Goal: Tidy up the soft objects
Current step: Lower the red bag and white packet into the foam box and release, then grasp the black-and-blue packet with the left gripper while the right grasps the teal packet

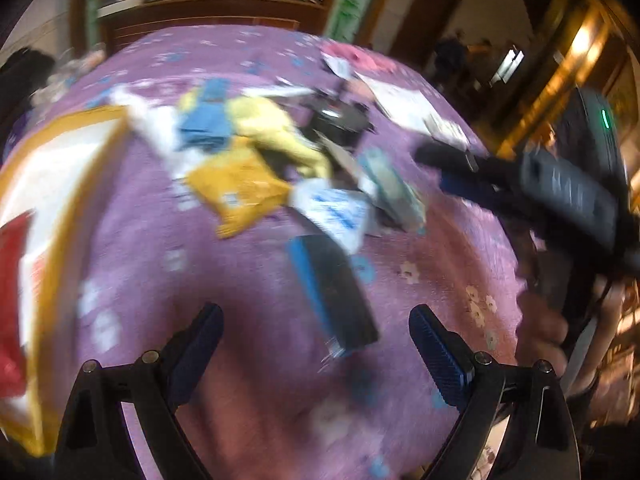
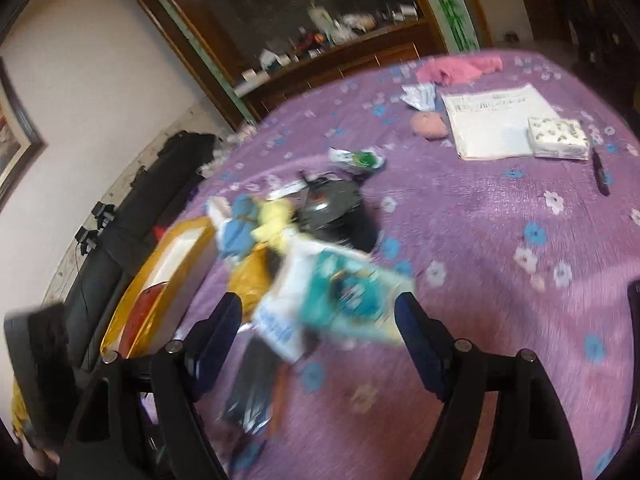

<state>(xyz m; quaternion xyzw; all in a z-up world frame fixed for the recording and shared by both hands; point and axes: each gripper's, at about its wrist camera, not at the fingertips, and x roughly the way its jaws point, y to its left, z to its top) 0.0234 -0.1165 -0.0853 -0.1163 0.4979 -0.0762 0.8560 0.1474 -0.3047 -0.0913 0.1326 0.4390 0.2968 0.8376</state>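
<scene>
A pile of soft things lies mid-bed on the purple floral cover [image 1: 248, 280]: a yellow cloth [image 1: 276, 128], a blue cloth [image 1: 206, 120], an orange-yellow packet [image 1: 240, 188], a white and blue packet [image 1: 340, 212], a teal packet [image 1: 394, 188] and a dark flat pack [image 1: 334, 296]. My left gripper [image 1: 316, 344] is open and empty, just short of the dark pack. My right gripper [image 2: 320, 332] is open and empty, with the teal packet [image 2: 352, 292] between its fingers' line of sight. It also shows in the left wrist view [image 1: 448, 164]. Both views are blurred.
A yellow-rimmed box [image 1: 52, 176] with a red thing inside sits at the bed's left edge. A pink cloth [image 2: 460, 68], a pink ball [image 2: 430, 124], a white paper pad [image 2: 492, 128], a napkin pack [image 2: 558, 138] and a dark round device [image 2: 332, 204] lie farther back. A wooden cabinet [image 2: 320, 40] stands behind.
</scene>
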